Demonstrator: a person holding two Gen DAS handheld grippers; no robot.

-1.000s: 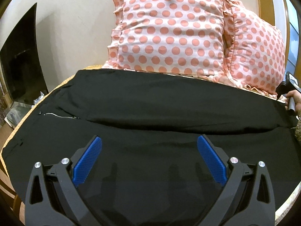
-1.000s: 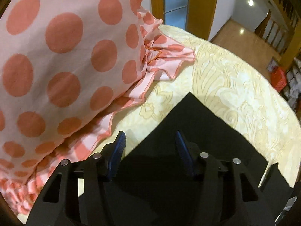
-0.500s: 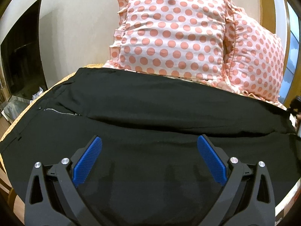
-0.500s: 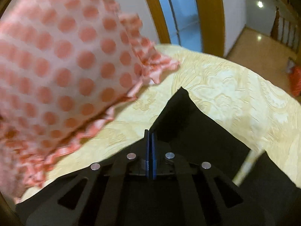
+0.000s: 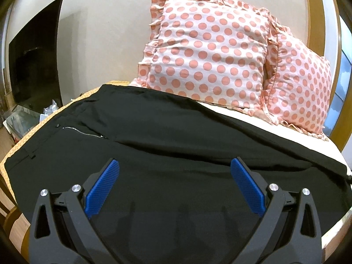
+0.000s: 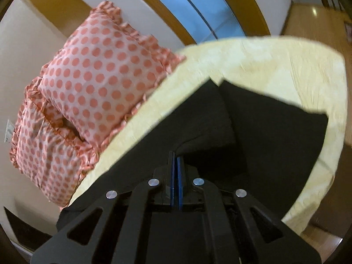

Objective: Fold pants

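Observation:
Black pants [image 5: 167, 132] lie spread across the bed, waistband and zipper [image 5: 83, 133] at the left, legs running to the right. My left gripper [image 5: 175, 173] is open, its blue pads apart, hovering over the near leg and holding nothing. In the right wrist view my right gripper [image 6: 175, 160] is shut on the pants [image 6: 275, 132] at the far leg's end and holds that fabric lifted above the bed, so the leg end hangs in a fold. The other leg end lies flat beside it.
Two pink polka-dot pillows [image 5: 209, 55] [image 6: 99, 83] lean against the wall behind the pants. The bed has a yellow patterned cover [image 6: 264, 59]. A dark TV screen [image 5: 35, 66] stands at the left, with clutter below it. A wooden door frame [image 6: 167, 8] is at the right.
My right gripper closed on the end of the pant leg and lifted it up and back from the bed. My left gripper stayed open and rose slightly.

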